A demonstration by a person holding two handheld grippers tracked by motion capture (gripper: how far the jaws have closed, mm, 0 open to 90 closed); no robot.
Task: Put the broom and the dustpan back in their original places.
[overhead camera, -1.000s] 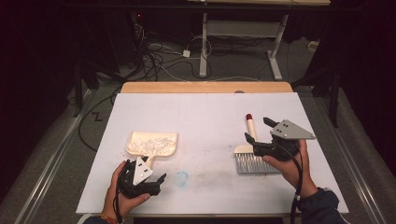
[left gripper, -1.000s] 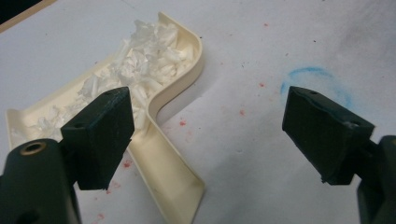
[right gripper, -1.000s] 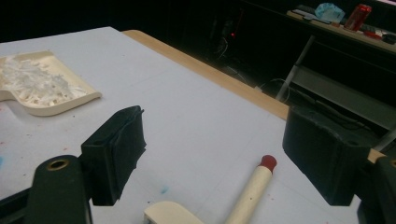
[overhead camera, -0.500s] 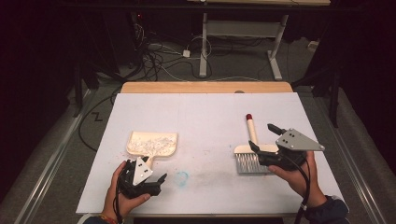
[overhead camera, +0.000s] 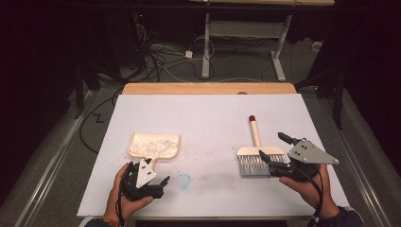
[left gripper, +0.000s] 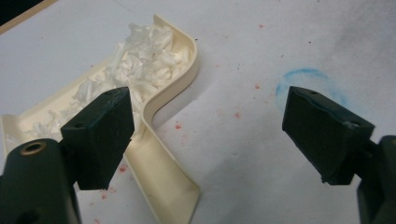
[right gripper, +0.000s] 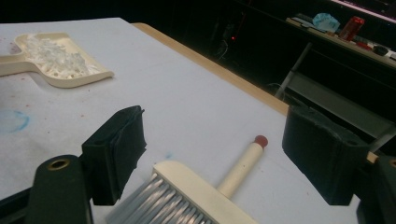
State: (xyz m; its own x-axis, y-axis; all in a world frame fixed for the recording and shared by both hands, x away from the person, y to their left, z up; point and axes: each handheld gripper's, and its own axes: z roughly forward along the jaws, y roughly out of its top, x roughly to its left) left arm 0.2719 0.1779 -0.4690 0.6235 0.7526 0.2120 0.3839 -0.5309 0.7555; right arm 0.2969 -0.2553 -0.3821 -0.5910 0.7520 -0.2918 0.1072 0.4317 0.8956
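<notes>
A cream dustpan [overhead camera: 154, 145] full of white shreds lies at the table's front left. Its handle [left gripper: 163, 177] runs down between the jaws of my left gripper [left gripper: 208, 135], close to the left jaw. That gripper [overhead camera: 156, 176] is open and holds nothing. A brush [overhead camera: 257, 151] with a cream handle, red tip and grey bristles lies at the front right. My right gripper [overhead camera: 272, 144] is open just right of the brush head. In the right gripper view the brush [right gripper: 224, 186] lies below and between the spread jaws of that gripper [right gripper: 215, 154], and the dustpan [right gripper: 56, 60] is far left.
The white table sheet [overhead camera: 208, 118] carries a blue scribbled ring [overhead camera: 184, 179] between the hands and small red specks. A wooden strip [overhead camera: 208, 88] edges the far side. Cables and desk legs [overhead camera: 206, 42] stand on the dark floor beyond.
My right gripper has drawn back to the right and toward the person, away from the brush head. The left gripper, dustpan and brush have stayed put.
</notes>
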